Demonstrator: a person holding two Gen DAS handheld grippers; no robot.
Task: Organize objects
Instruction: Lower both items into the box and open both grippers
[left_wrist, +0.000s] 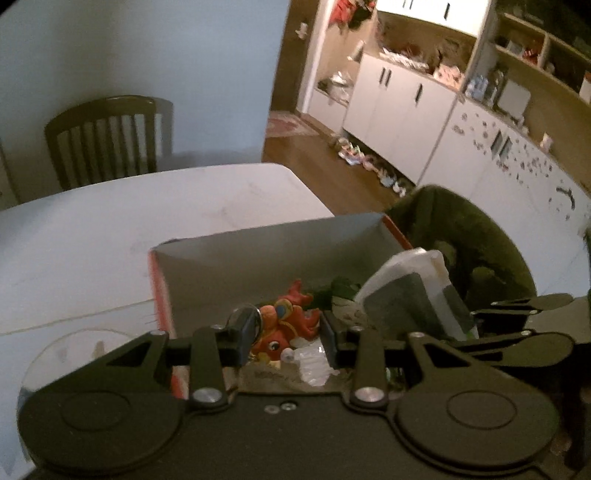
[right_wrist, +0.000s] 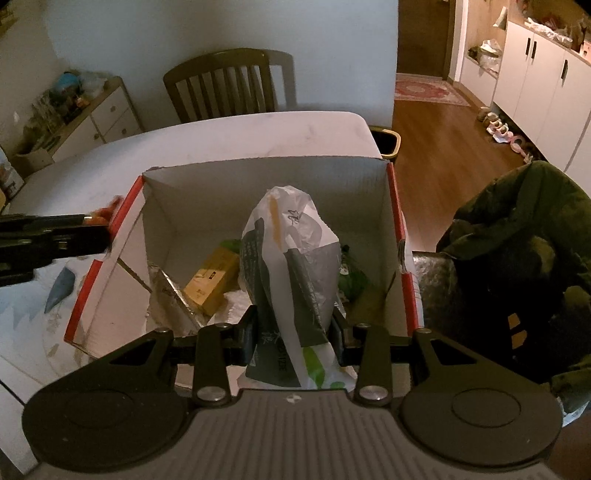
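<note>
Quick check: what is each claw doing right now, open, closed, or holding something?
Left claw: closed on a red plush toy.
Right claw: closed on a white printed bag.

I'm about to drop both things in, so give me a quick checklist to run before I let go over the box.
1. Right hand-held gripper shut on bag: ok.
2. Bag above box: ok.
3. Left hand-held gripper shut on toy: ok.
4. Toy inside the box's rim: cannot tell; the right wrist view shows it at the left rim.
5. Free room beside the carton inside: ok.
</note>
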